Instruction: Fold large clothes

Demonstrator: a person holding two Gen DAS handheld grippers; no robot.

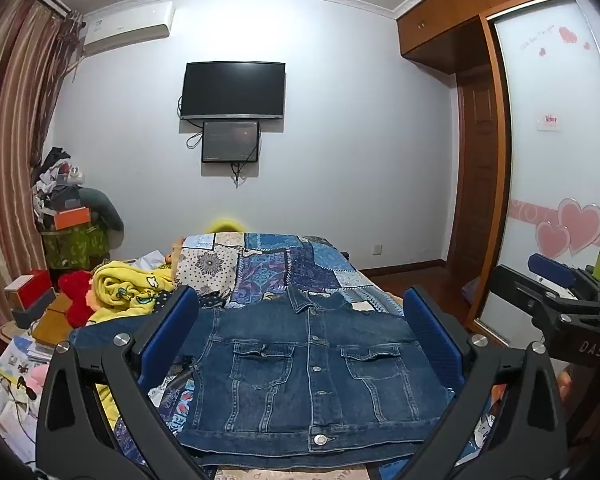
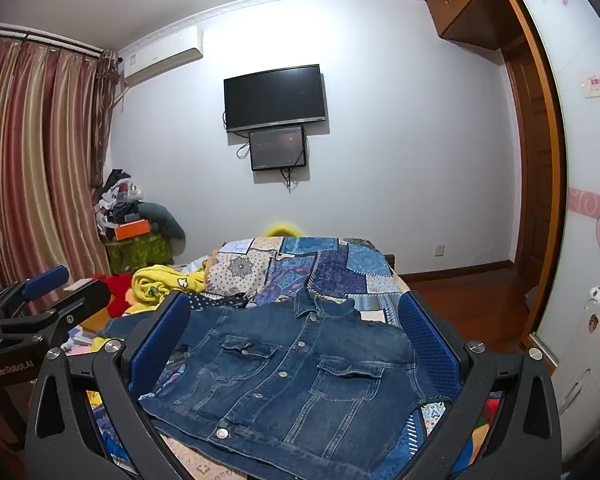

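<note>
A dark blue denim jacket (image 1: 300, 376) lies front up on the bed, buttoned, collar at the far end, sleeves tucked so it forms a rough rectangle; it also shows in the right wrist view (image 2: 296, 380). My left gripper (image 1: 300, 320) is open and empty, held above the jacket's near half. My right gripper (image 2: 296, 320) is open and empty, also above the jacket. The right gripper's body (image 1: 556, 304) appears at the right of the left wrist view; the left gripper's body (image 2: 40, 308) appears at the left of the right wrist view.
The bed carries a blue patchwork quilt (image 1: 284, 268). A yellow blanket (image 1: 128, 288) and a red plush (image 1: 74, 296) lie at its left side. Boxes and papers (image 1: 20, 340) clutter the floor on the left. A wardrobe with a sliding door (image 1: 556, 160) stands on the right.
</note>
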